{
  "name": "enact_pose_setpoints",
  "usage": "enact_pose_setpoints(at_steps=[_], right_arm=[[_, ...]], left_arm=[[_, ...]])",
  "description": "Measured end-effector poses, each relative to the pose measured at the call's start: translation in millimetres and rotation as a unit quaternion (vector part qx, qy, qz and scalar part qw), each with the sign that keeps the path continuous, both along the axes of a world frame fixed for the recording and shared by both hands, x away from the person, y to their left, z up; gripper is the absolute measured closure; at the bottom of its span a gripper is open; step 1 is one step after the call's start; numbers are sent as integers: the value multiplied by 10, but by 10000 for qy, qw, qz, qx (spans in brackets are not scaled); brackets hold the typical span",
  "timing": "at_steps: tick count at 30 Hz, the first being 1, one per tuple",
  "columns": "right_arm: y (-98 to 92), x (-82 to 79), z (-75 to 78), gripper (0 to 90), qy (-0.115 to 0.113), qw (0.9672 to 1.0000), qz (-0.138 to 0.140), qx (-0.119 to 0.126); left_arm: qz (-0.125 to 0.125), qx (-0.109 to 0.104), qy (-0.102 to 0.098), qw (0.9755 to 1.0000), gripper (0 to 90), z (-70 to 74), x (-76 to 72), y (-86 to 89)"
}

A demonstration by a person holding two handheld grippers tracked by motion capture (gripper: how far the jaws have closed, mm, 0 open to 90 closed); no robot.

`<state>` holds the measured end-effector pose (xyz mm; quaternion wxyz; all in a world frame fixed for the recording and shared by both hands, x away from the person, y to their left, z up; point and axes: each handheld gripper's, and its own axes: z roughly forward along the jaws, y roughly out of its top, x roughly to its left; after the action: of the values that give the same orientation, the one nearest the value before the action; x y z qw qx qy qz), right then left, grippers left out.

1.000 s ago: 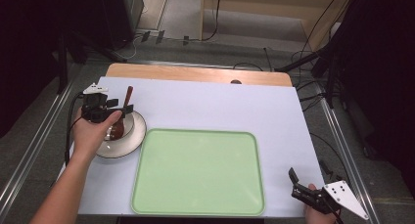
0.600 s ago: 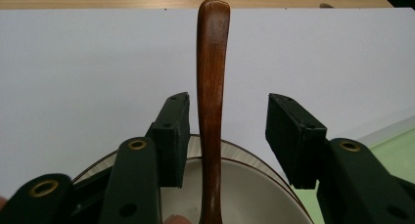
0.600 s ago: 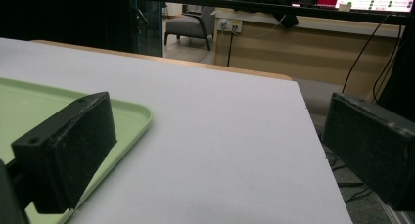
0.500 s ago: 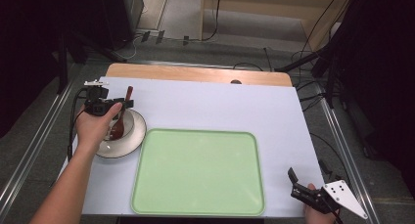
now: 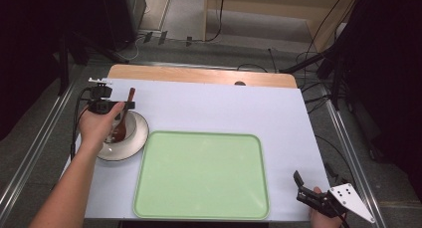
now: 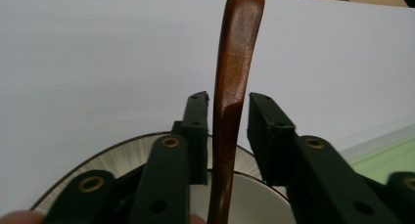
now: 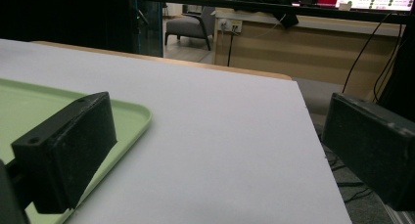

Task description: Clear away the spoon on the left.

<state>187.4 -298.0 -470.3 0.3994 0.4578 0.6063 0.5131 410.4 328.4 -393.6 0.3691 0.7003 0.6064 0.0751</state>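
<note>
Inspection from the high view placed the left gripper (image 5: 118, 106) over a white plate (image 5: 137, 141) beside the green tray (image 5: 201, 175). Its jaws had just been closing; the left gripper view recorded the brown wooden spoon (image 6: 234, 87) between them, one pad touching, the other narrowly apart. The right gripper (image 5: 304, 185) was seen spread wide with nothing between its jaws at the table's (image 5: 219, 108) near corner.

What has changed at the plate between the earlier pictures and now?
The left hand-held gripper has moved a little toward the far edge of the plate, and its jaws have just been closing around the spoon handle; a small gap remains on one side. The spoon, plate, tray and right hand-held gripper have stayed in place.
</note>
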Motion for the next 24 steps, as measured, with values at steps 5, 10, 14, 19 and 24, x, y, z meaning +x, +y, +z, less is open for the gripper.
enact_pose_setpoints(at_steps=[5,10,14,19,24], right_arm=[[2,0,0,1,2,10000,2,-11],[5,1,-2,1,11,10000,-3,-6],[6,0,-2,1,14,10000,-8,-4],[2,-4,0,1,0,10000,-5,-3],[7,-2,-2,1,10,10000,-4,-14]], left_arm=[[-59,33,-109,9999,786,28,-21,-1],[-126,312,-380,9987,801,103,-65,-15],[-128,432,-546,9975,833,175,-115,-28],[-145,521,-718,9960,857,229,-160,-36],[-69,557,-897,9944,857,286,-199,-26]])
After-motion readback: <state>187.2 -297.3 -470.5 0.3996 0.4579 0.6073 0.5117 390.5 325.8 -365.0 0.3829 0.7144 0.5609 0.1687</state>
